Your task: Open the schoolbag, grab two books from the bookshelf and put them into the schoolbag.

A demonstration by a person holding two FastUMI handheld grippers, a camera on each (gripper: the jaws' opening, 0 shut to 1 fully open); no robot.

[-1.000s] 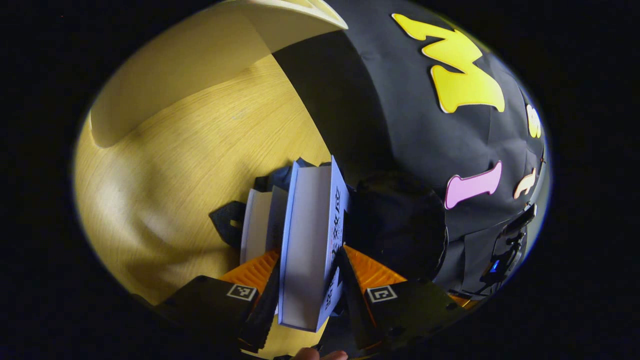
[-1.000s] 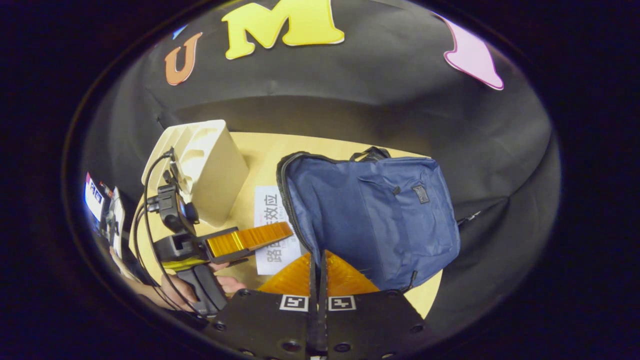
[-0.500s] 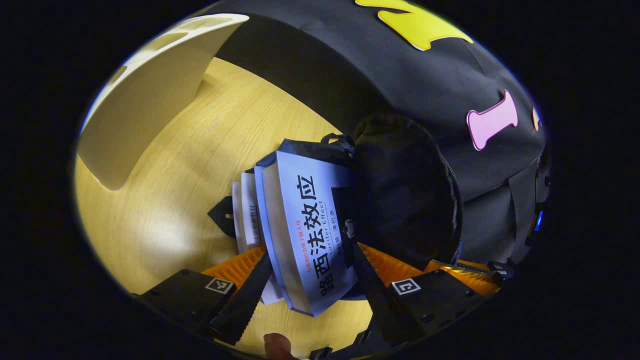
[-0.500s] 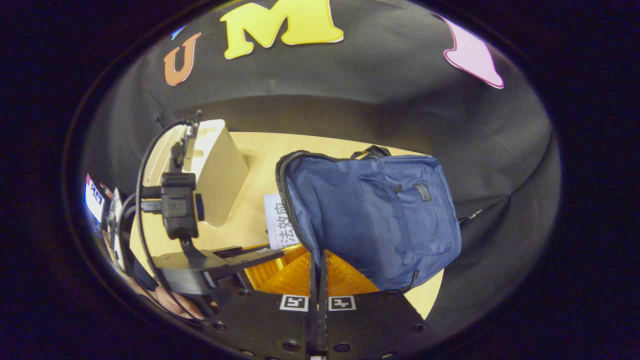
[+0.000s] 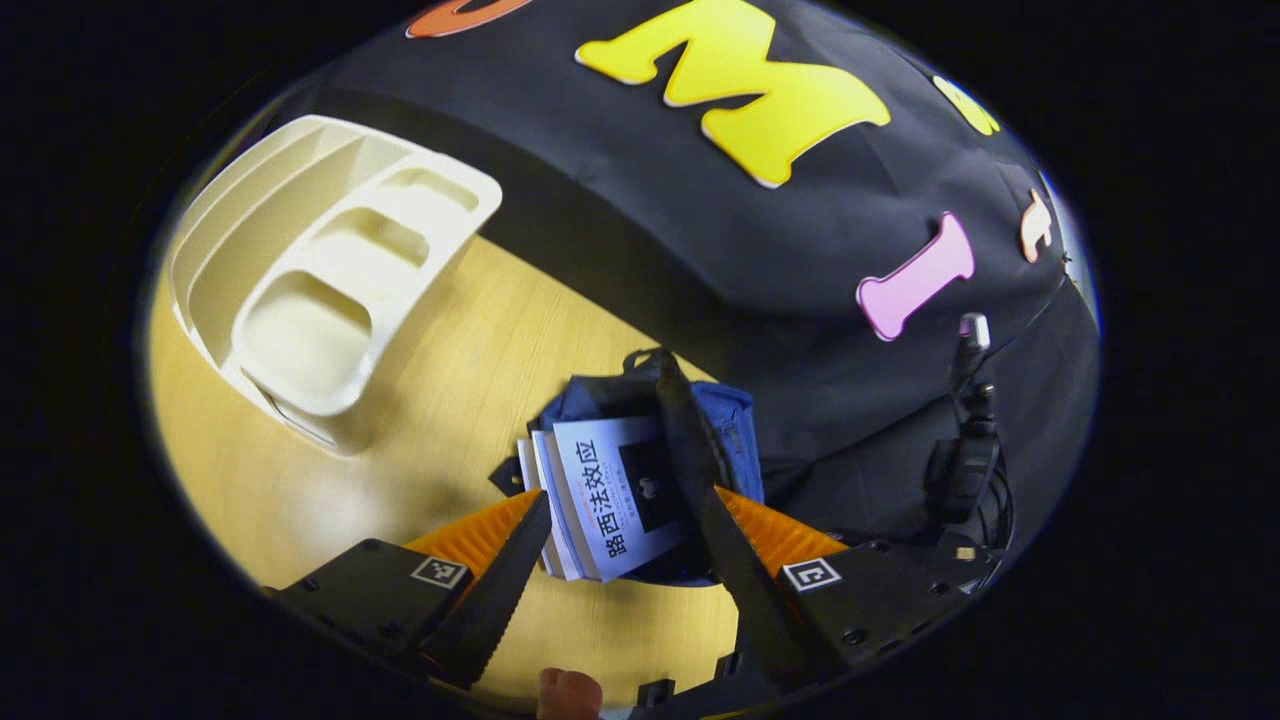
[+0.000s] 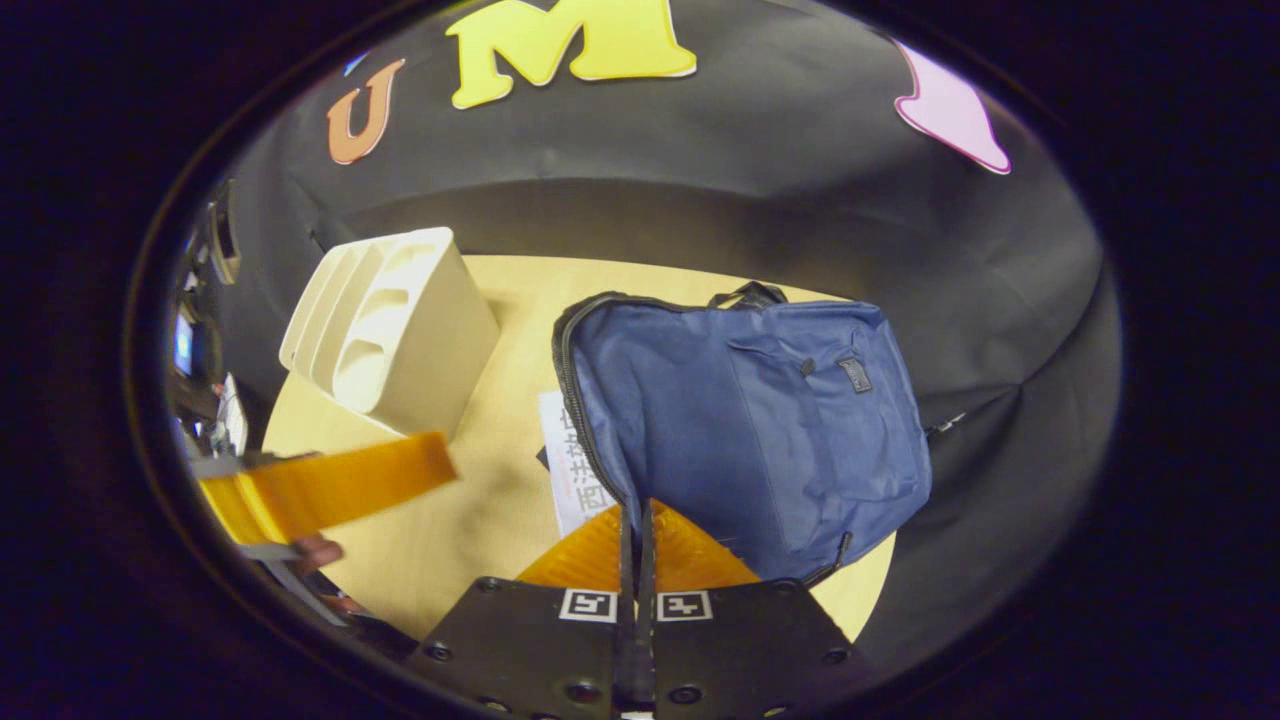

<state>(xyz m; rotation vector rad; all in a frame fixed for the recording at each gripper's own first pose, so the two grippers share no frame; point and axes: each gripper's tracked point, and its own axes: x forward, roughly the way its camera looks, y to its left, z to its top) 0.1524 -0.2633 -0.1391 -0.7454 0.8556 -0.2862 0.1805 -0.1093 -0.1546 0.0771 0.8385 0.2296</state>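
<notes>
Lying on the light wooden table [image 5: 420, 400], the dark blue fabric schoolbag [image 6: 760, 420] has its flap lifted. The right gripper [image 6: 635, 520] has its two fingers pressed together on the zipper edge of that flap and holds it up, as the right gripper view shows. Under the flap two white-covered books [image 5: 600, 490] are stacked; their lower ends stick out of the bag opening toward the camera in the left gripper view, and one cover edge [image 6: 575, 470] is visible beside the flap in the right gripper view. The left gripper [image 5: 625, 540] has its fingers spread wide and holds nothing; the books are seen between the fingers but apart from them. A cream plastic bookshelf with slot dividers [image 5: 320, 290] stands upright on the table, well apart from the bag, on its left side in both views.
</notes>
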